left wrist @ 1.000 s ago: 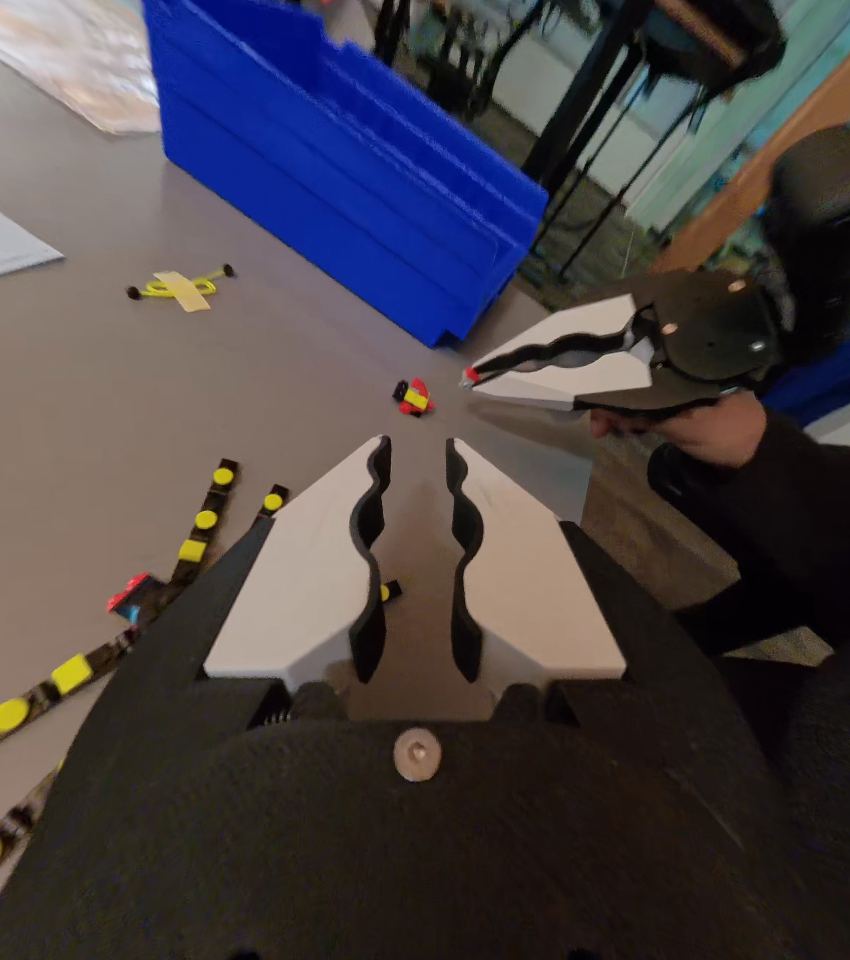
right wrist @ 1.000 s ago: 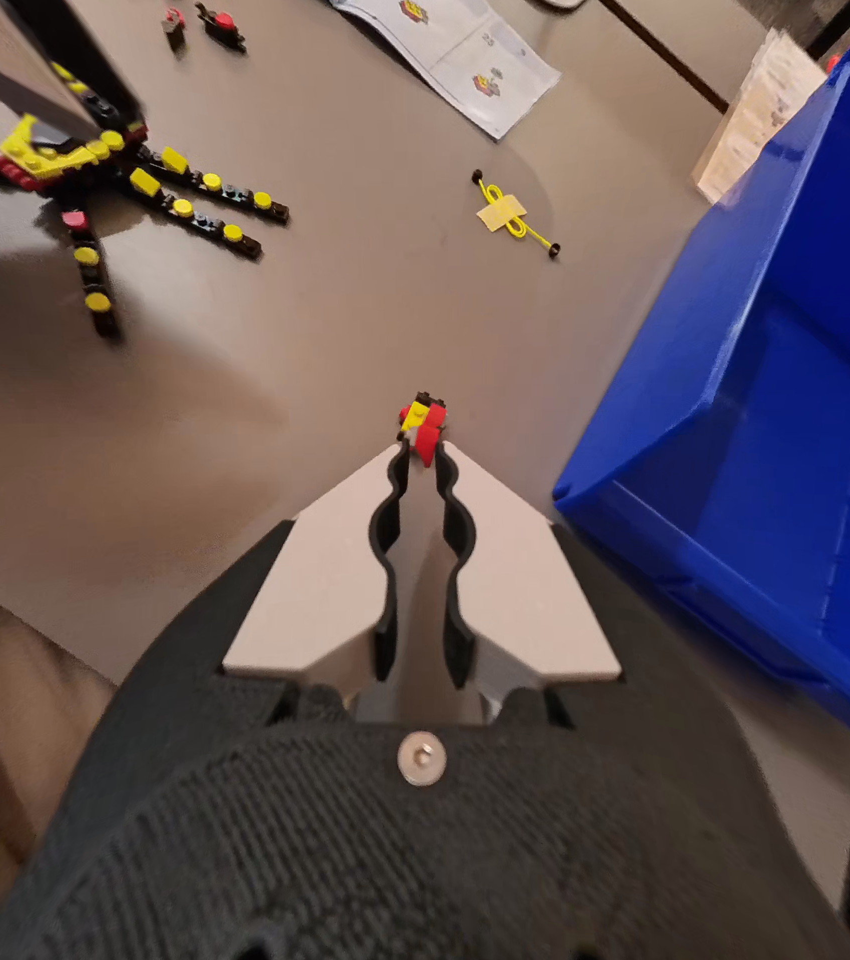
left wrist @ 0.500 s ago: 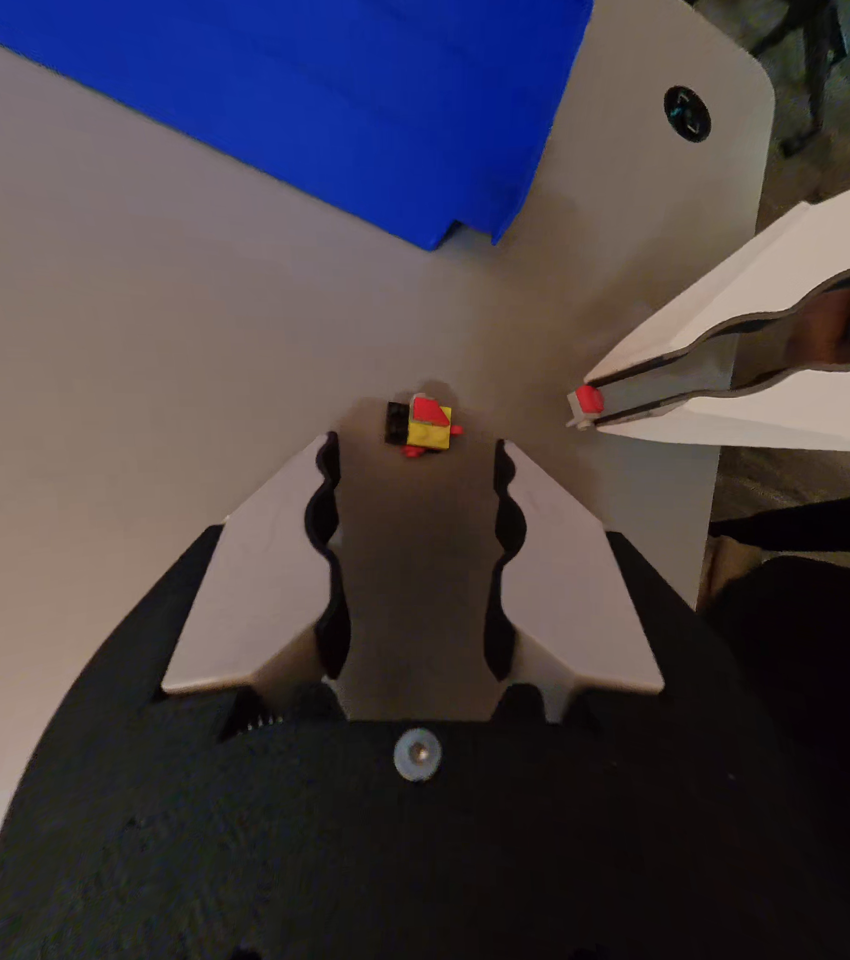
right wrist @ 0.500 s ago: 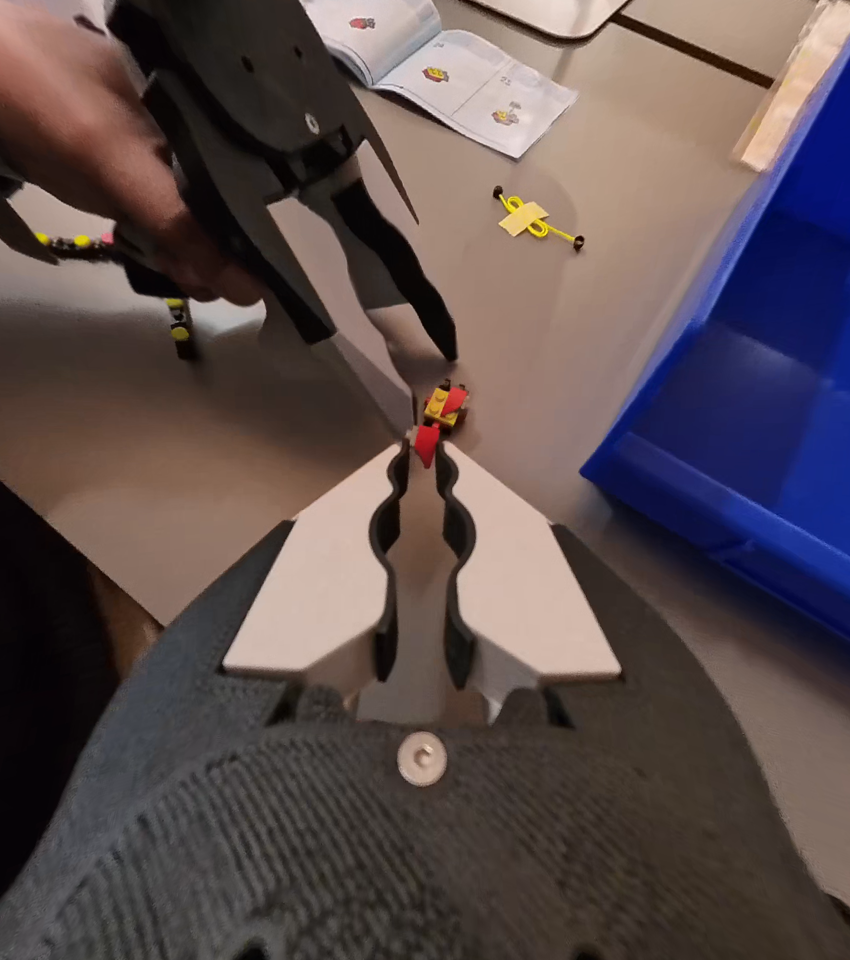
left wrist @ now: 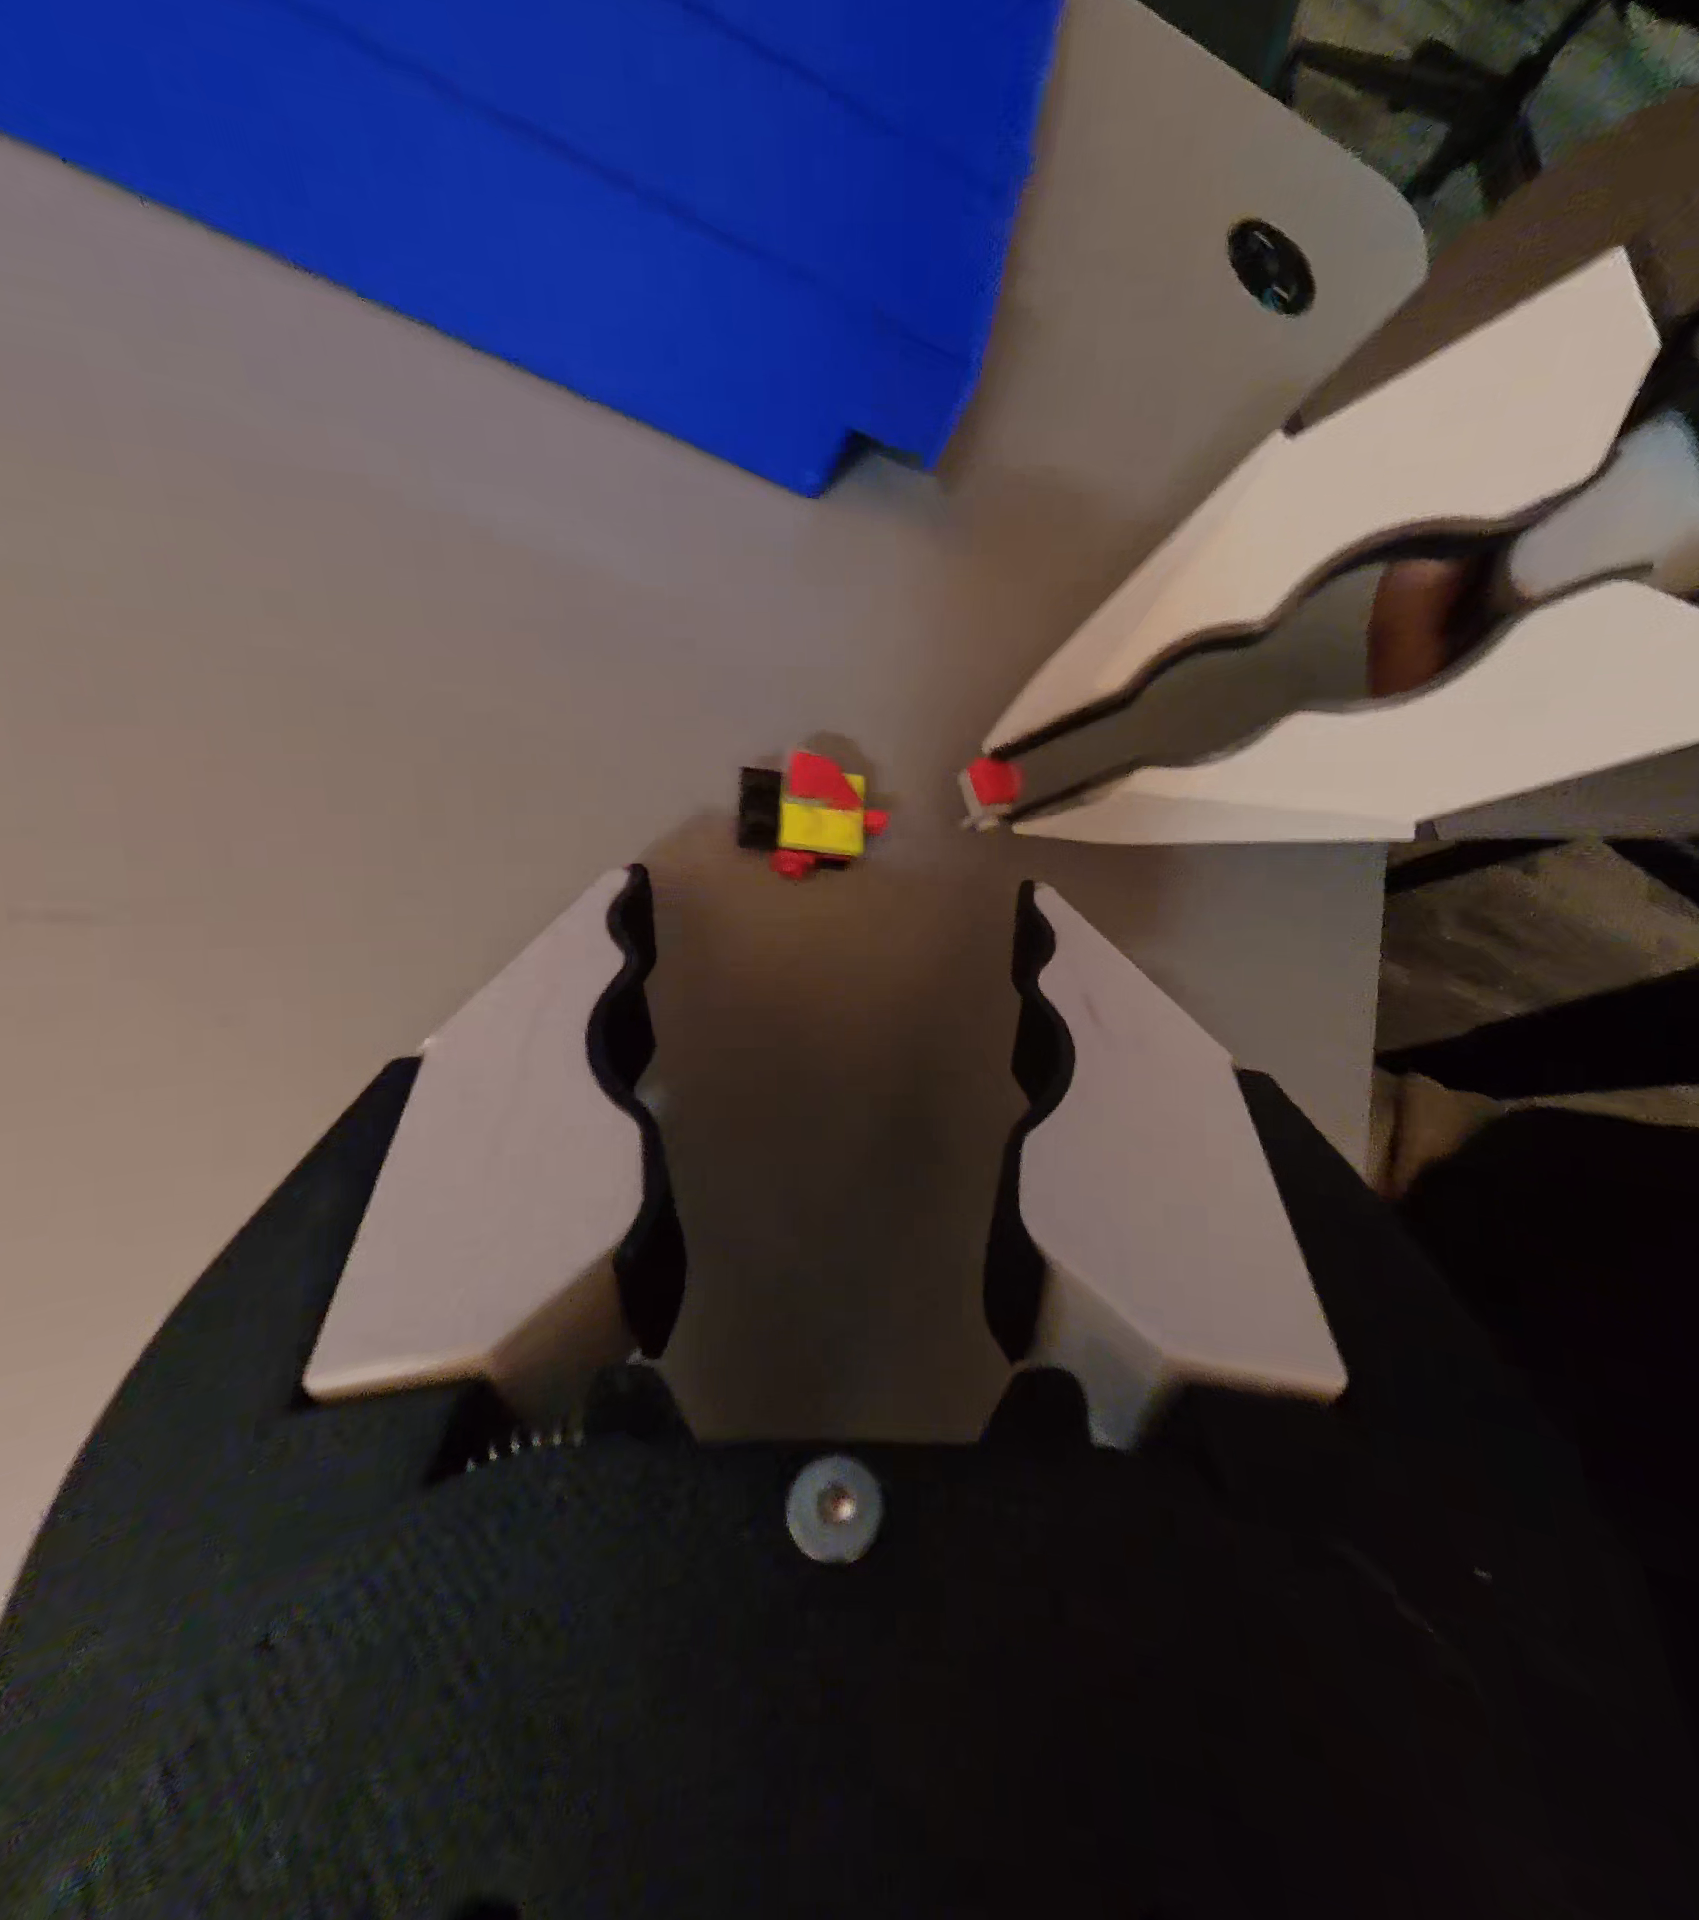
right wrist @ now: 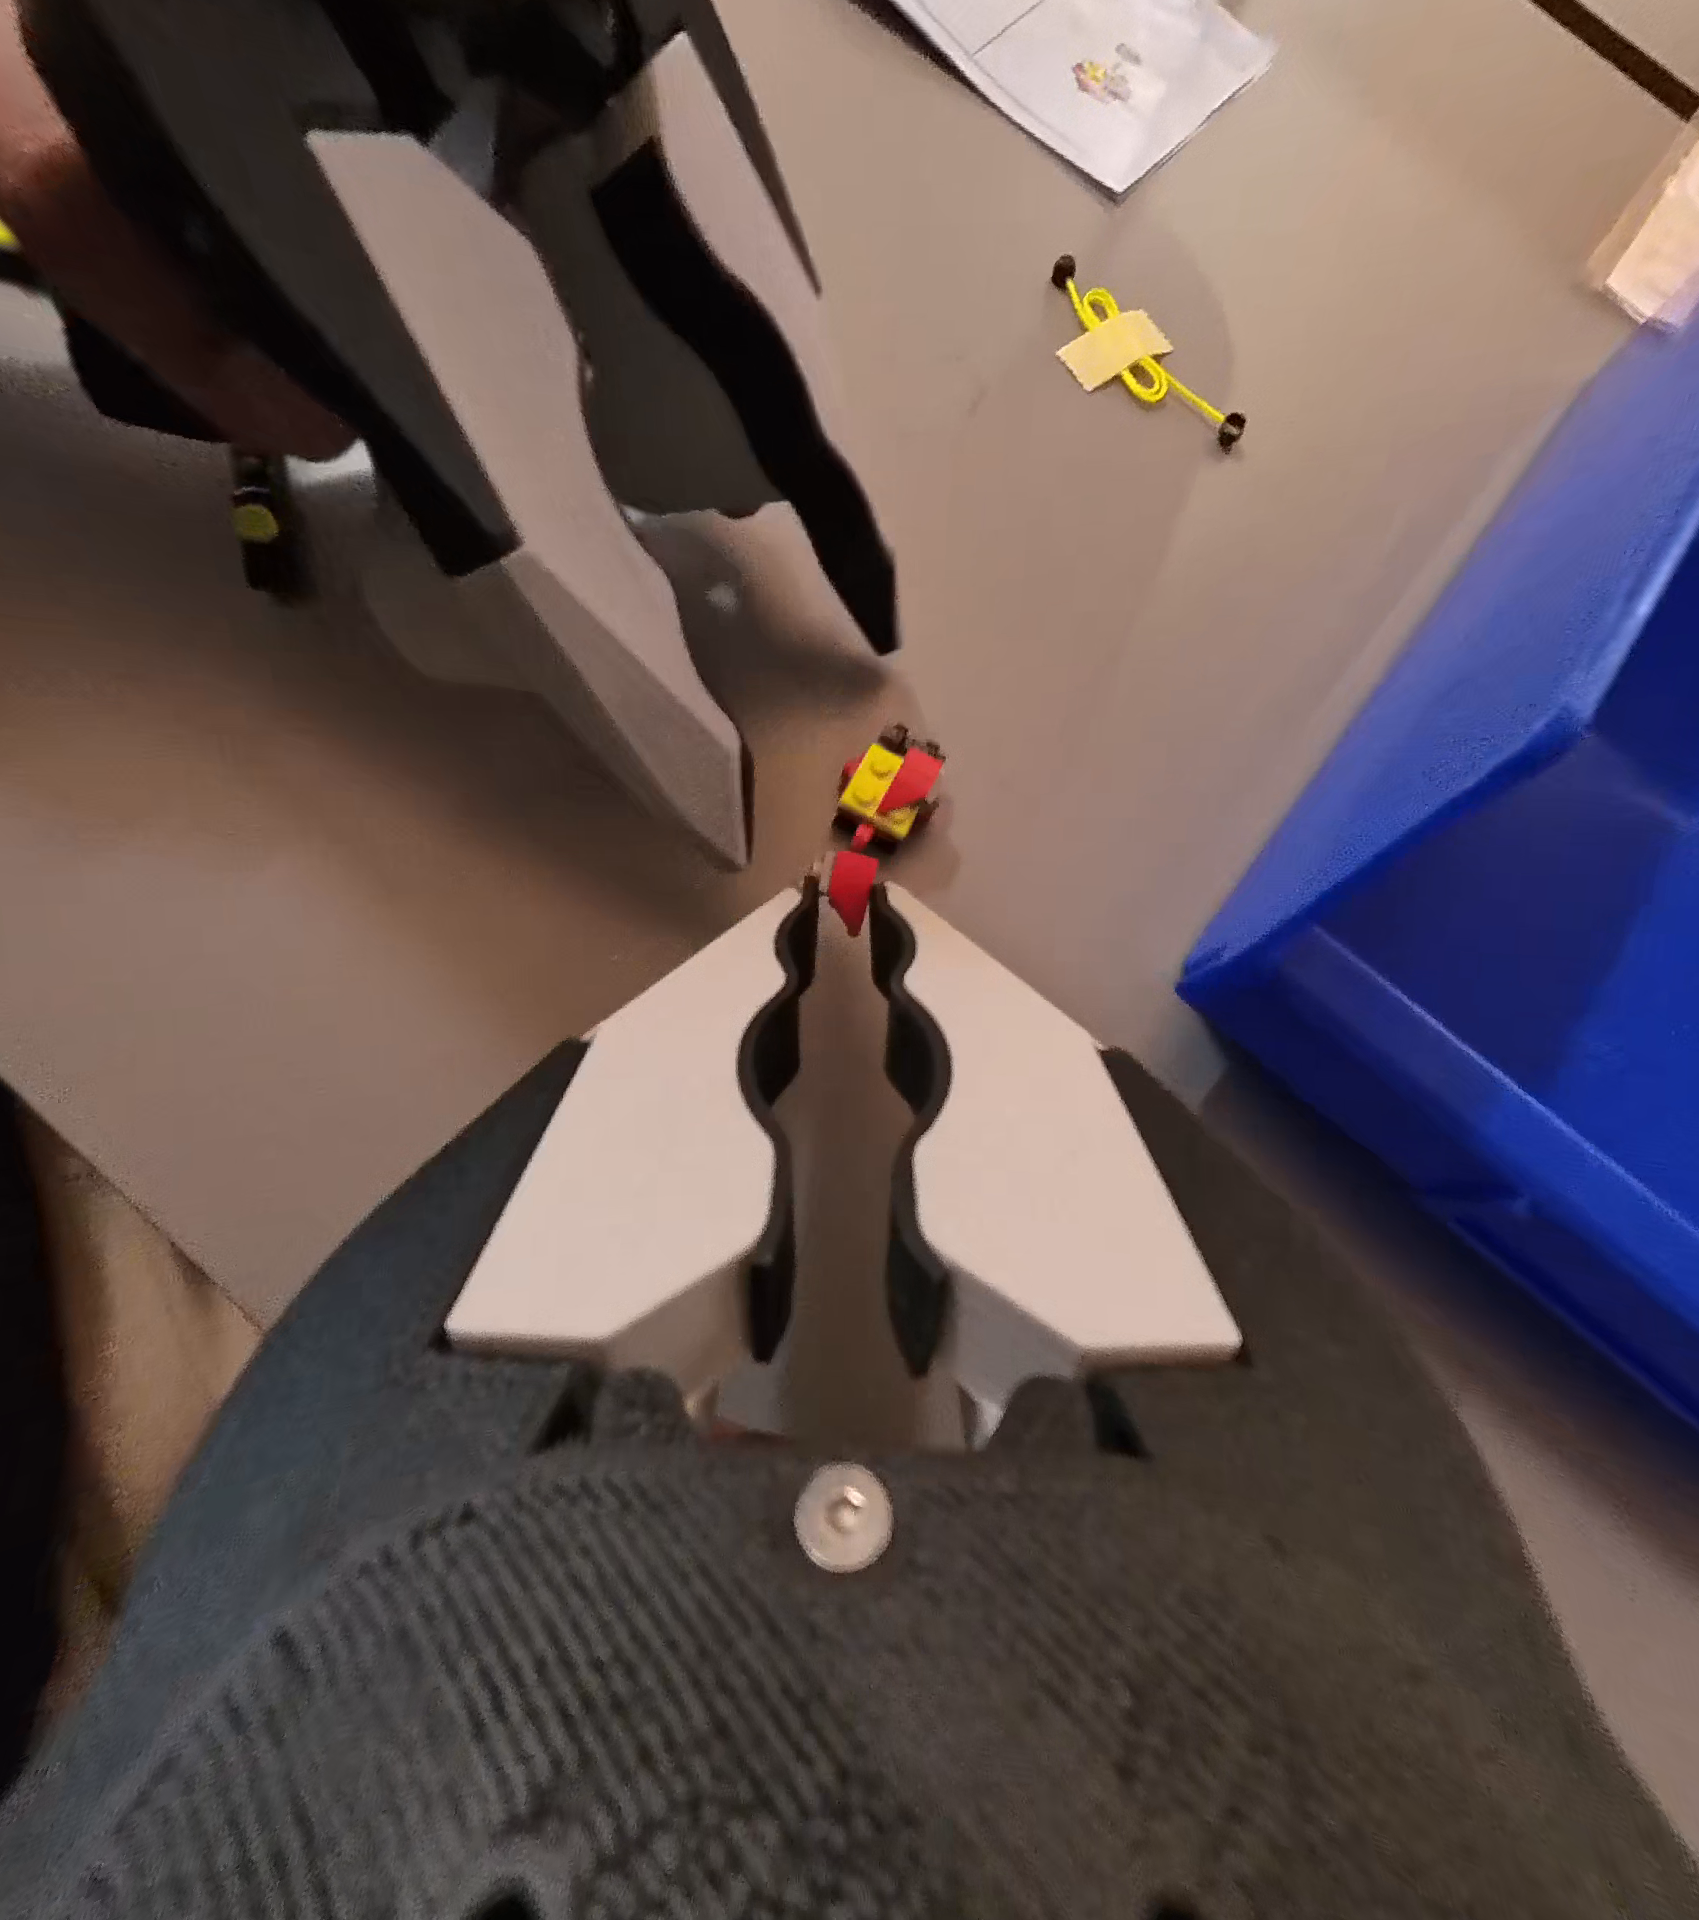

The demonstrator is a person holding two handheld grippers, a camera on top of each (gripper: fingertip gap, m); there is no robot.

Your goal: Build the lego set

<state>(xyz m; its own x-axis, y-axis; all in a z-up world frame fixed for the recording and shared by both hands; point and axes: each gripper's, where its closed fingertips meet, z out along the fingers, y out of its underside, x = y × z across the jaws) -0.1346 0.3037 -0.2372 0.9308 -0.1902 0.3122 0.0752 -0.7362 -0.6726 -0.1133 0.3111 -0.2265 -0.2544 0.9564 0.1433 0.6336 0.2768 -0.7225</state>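
Right wrist view takes in the biggest thing first: the deep blue plastic storage bin [right wrist: 1572, 935] standing to the right of the right claw [right wrist: 840, 896] on the flat grey table [right wrist: 1188, 644], with a white printed instruction sheet [right wrist: 1094, 73] far ahead and a coiled yellow elastic cord with black end beads and a pale tag [right wrist: 1141, 348] ahead and to the right. The left claw [left wrist: 829, 883] comes in from the upper left of this view, its jaws standing wide apart and holding nothing, tips low over the table. The right claw is drawn narrow and pinches a small red wedge-shaped lego piece [right wrist: 850, 885] at its very tips. The small yellow, red and black lego sub-assembly [right wrist: 889, 787] lies flat on the table just ahead of those tips, near but apart from the held piece; in the left wrist view it sits just beyond the open tips, nearer the left finger than the right. The step in hand looks to be joining the red piece to that sub-assembly. To do it well, the left claw should likely straddle the sub-assembly and close gently on its sides to pin it, since so small a thing may skid or tip under a push; the right should line the piece up squarely and press straight down.
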